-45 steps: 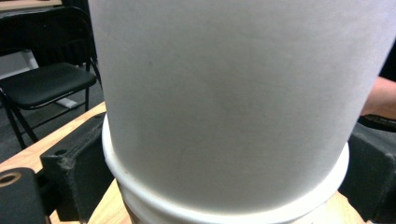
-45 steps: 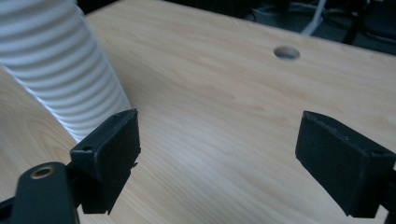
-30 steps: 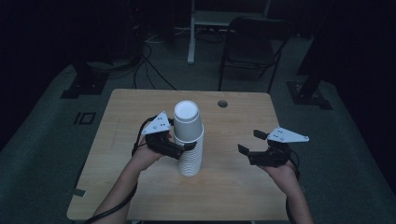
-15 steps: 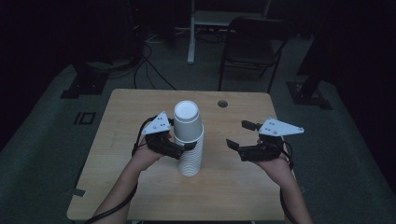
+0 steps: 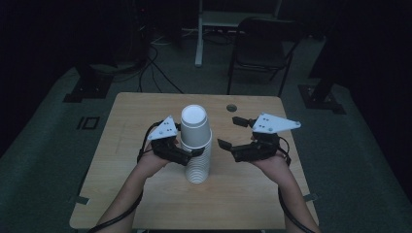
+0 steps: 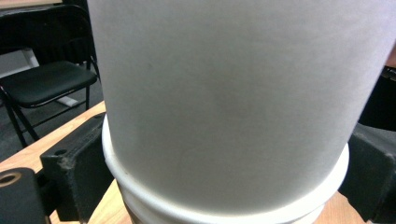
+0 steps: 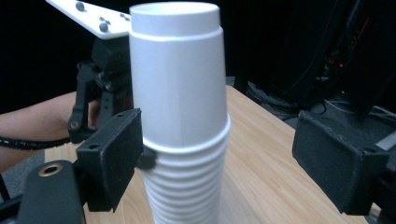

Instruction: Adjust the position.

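Note:
A tall stack of upturned white paper cups (image 5: 197, 145) stands in the middle of the wooden table (image 5: 145, 204). My left gripper (image 5: 188, 154) is shut on the stack from the left, just under the top cup's rim. In the left gripper view the cup wall (image 6: 224, 93) is pressed between the black pads (image 6: 70, 172). My right gripper (image 5: 229, 131) hovers open just right of the stack without touching it. Its own view has the stack (image 7: 182, 140) between the wide-apart jaws, close to the left pad (image 7: 109, 158), with the left gripper (image 7: 100, 79) behind.
A round cable hole (image 5: 231, 107) lies in the table's far edge area. A black folding chair (image 5: 262, 48) and a white desk leg (image 5: 198, 43) stand beyond the table, with cables on the dark floor. Bare tabletop lies in front of the stack.
My right gripper has moved left toward the stack, jaws still open. The left gripper and the stack have stayed put.

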`<state>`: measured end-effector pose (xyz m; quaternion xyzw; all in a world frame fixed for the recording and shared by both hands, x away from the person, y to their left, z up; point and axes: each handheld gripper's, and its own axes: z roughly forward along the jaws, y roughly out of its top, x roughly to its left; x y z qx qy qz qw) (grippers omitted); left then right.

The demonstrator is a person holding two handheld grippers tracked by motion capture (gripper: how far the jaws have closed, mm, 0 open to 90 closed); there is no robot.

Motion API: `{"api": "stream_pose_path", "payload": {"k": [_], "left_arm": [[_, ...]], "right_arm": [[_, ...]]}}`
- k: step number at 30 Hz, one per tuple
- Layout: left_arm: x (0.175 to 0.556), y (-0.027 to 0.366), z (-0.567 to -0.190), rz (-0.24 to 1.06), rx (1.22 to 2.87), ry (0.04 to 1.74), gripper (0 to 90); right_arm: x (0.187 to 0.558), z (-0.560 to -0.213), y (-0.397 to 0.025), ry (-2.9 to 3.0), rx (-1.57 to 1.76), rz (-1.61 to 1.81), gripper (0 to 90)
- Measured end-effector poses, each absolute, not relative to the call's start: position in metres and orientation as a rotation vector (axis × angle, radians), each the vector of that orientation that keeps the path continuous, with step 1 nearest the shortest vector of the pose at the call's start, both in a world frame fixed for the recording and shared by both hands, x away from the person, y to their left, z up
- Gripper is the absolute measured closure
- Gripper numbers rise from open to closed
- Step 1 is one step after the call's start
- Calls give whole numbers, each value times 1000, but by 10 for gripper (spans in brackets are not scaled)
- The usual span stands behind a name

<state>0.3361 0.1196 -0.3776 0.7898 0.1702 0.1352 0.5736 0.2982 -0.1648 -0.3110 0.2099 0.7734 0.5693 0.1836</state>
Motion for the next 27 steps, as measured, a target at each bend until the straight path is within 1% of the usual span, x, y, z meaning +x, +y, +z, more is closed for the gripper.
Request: {"api": "stream_pose_path", "payload": {"k": [5, 7, 18, 20, 27], "left_arm": [[336, 119, -378, 317, 1850, 399, 54], [336, 120, -378, 317, 1849, 398, 55], [336, 119, -377, 319, 1851, 399, 55], [336, 119, -377, 322, 1852, 397, 55], [336, 120, -378, 317, 1846, 401, 55]], "right_arm": [[302, -308, -149, 2201, 557, 1616, 159], [304, -308, -142, 2206, 548, 1604, 184], [316, -306, -116, 2235, 514, 1614, 186], [318, -305, -112, 2237, 506, 1617, 209], [324, -302, -100, 2254, 496, 1633, 197]]}}
